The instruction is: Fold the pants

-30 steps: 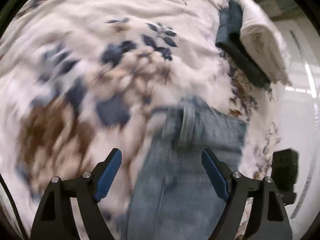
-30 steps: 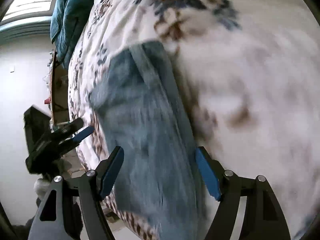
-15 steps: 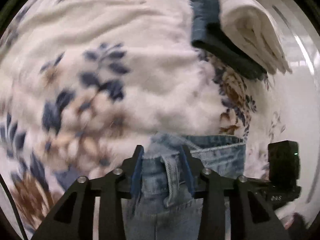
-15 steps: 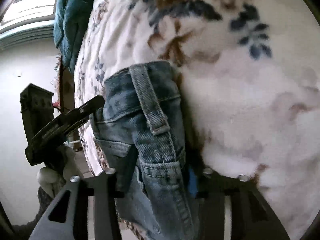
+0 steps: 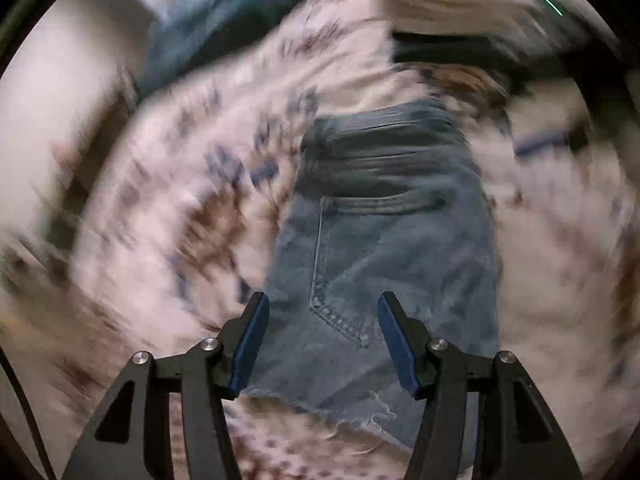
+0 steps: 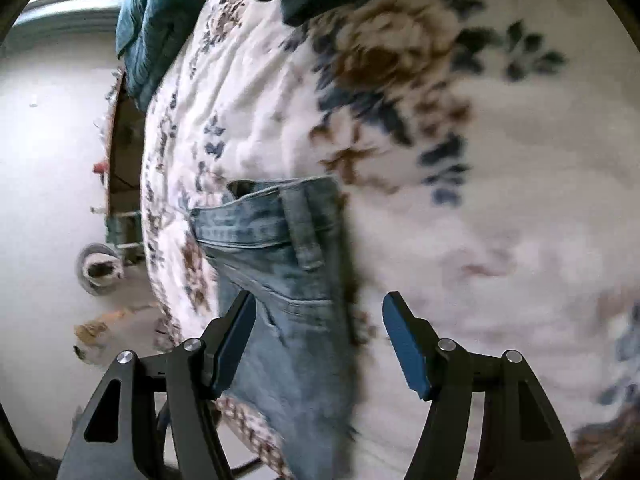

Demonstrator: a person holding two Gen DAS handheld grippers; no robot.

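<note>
Both the left gripper point(image 5: 320, 336) and the right gripper point(image 6: 316, 336) have their jaws spread wide and hold nothing, while the folded denim pants point(image 5: 392, 240) lie on the floral blanket point(image 6: 460, 220) just ahead of the fingertips.

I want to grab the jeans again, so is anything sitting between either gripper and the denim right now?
Nothing visible. The left gripper is open directly over the jeans, with only denim between its fingers. The right gripper is open too, over the jeans' edge and the floral bedspread. The folded stack lies farther away.
</note>
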